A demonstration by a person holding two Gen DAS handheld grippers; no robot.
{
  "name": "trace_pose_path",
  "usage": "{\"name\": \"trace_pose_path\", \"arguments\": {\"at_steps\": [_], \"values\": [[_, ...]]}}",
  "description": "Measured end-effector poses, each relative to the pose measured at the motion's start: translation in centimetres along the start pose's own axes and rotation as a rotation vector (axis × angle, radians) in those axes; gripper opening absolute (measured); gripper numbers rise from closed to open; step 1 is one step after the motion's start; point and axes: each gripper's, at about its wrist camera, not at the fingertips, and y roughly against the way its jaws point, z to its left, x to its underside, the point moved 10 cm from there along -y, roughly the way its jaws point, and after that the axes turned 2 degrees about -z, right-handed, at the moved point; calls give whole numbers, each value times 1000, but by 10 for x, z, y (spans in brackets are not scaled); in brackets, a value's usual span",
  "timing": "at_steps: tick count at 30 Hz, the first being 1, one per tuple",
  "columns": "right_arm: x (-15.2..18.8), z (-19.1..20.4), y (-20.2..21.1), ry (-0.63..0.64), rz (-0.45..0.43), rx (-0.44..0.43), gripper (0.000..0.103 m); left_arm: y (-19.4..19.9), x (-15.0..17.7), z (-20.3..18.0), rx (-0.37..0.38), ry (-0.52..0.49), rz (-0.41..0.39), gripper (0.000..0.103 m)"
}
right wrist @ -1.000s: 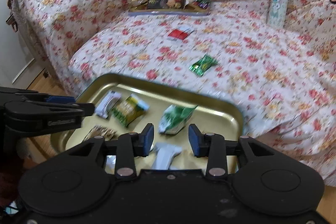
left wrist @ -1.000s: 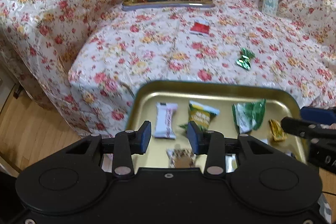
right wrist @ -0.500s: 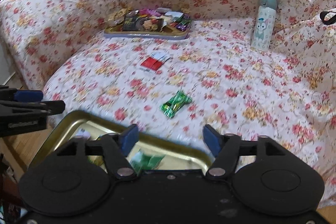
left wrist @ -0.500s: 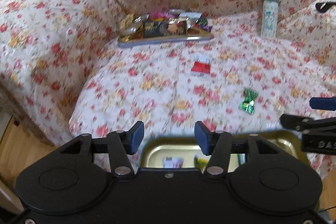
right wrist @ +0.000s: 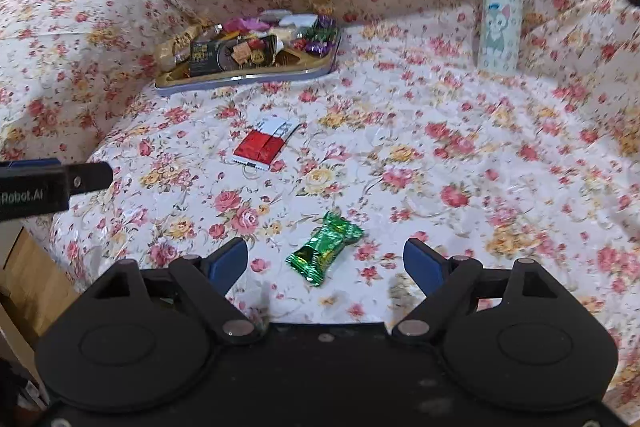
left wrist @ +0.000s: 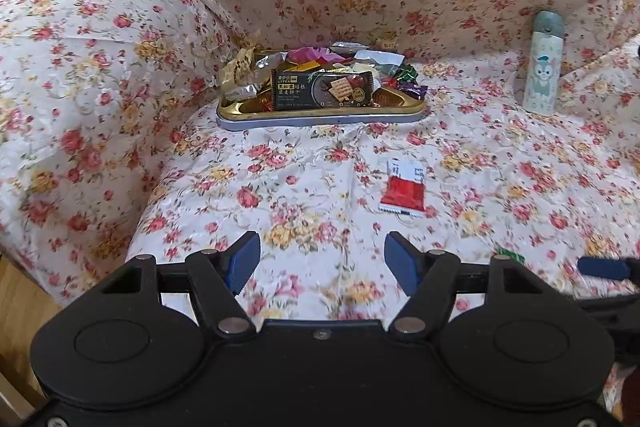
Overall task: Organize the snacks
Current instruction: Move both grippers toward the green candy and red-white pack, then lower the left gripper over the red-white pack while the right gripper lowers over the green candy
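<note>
Two loose snacks lie on the flowered sofa cover (right wrist: 440,163): one green-wrapped candy (right wrist: 325,247) near the front edge and one red-and-white packet (right wrist: 266,143) farther back and to its left. Beyond them, against the backrest, sits one gold tray (left wrist: 320,111) heaped with assorted wrapped snacks, a dark cracker packet (left wrist: 323,90) lying across its front. One pale bottle with a cartoon figure (right wrist: 500,15) stands upright at the far right.

The right tongs (right wrist: 326,263) are released, spread wide, with the green candy lying between them on the cover, untouched; they have just been opening. The left tongs (left wrist: 322,263) are released too, empty, and have likewise just been opening.

A second ago both cameras looked down on a second gold tray holding several snacks; it has left both views, and the sofa seat now fills them.
</note>
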Motion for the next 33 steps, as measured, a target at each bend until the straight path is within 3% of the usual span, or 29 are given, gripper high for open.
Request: {"name": "trace_pose_path", "arguments": {"at_steps": [6, 8, 12, 19, 25, 33], "values": [[2, 5, -30, -4, 45, 5, 82, -23, -12, -1, 4, -6, 13, 71], [4, 5, -40, -12, 69, 8, 76, -31, -14, -2, 6, -14, 14, 71], [10, 1, -53, -21, 89, 16, 54, -45, -16, -9, 22, -36, 13, 71], [10, -2, -60, 75, 54, 48, 34, -72, -15, -23, 53, -77, 23, 71], [-5, -18, -71, 144, 19, 74, 30, -94, -16, -38, 86, -131, 18, 71], [-31, -45, -88, 156, -40, 78, 30, -122, -18, -48, 131, -98, 45, 71]]}}
